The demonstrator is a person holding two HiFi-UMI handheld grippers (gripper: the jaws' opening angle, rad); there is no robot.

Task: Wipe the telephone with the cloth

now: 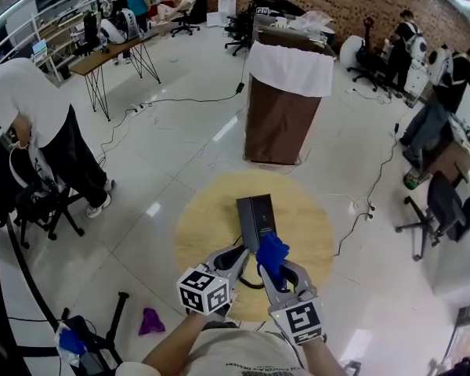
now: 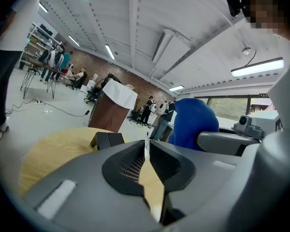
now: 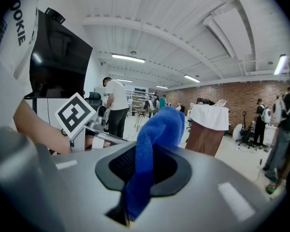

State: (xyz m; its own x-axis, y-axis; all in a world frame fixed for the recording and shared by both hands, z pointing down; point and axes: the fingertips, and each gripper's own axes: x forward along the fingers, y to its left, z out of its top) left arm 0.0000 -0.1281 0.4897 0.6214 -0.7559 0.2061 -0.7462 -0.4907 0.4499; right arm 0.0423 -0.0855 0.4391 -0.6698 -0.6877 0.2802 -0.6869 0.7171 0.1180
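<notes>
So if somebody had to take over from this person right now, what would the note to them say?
Left tongs: barely apart, empty, by the near left corner of the telephone.
Right tongs: shut on the blue cloth, which sticks up out of them at the telephone's near end.
The telephone lies flat on the round wooden table.
Done: the cloth is in the grip and at the telephone. Whether it touches cannot be told.
Left: wipe the telephone.

Bright even light, fisheye-warped dark corners
</notes>
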